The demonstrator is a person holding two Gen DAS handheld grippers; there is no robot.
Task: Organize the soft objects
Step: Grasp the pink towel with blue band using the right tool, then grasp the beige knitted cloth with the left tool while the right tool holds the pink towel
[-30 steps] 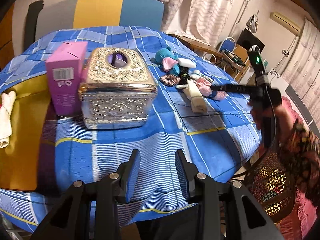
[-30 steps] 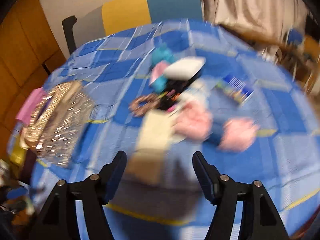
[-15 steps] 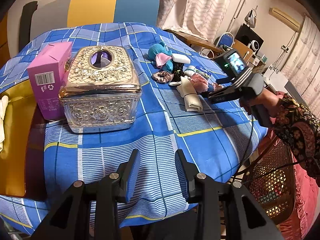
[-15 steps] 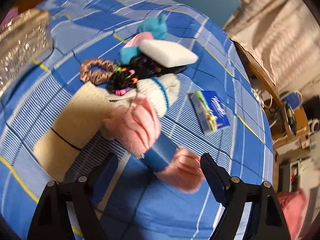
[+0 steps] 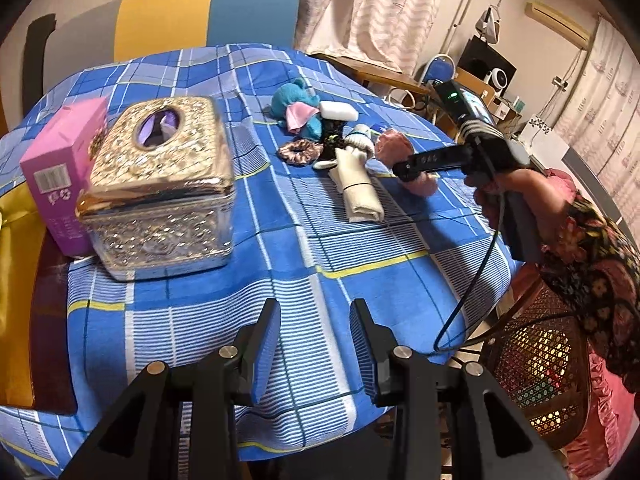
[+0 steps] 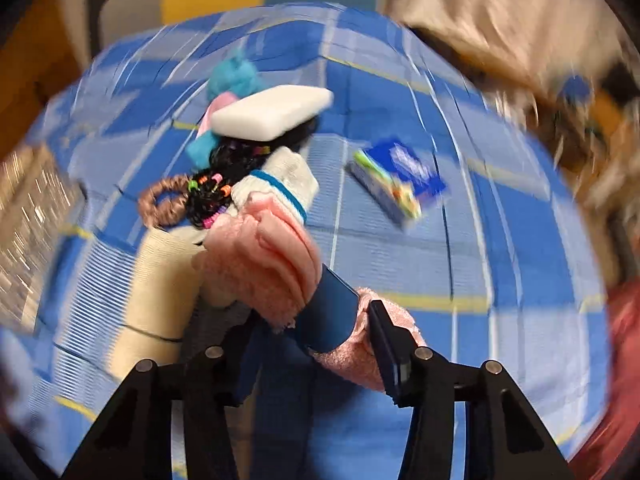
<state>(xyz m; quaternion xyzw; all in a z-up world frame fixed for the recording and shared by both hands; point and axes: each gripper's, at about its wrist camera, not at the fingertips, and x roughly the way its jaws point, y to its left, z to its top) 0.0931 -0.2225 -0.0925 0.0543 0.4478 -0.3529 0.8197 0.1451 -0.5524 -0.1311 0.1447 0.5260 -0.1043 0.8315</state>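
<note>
The right gripper (image 6: 316,344) is closing around the fluffy pink sock pair with a dark blue band (image 6: 280,272). The bundle sits between its jaws, but blur hides whether the pads bite yet. It lies at the near edge of the soft heap on the round table under a blue checked cloth (image 5: 360,288). At ten o'clock from it lie a rolled cream cloth (image 6: 160,280) and a brown scrunchie (image 6: 164,200); at twelve, a white sponge (image 6: 272,114) sits over teal plush (image 6: 232,76).

The left gripper (image 5: 316,344) hovers part-open and empty over bare cloth, with an ornate silver tissue box (image 5: 160,184) at ten o'clock.

The step looks like the first pick; next would come a firm squeeze and a clean lift clear of its neighbours.
</note>
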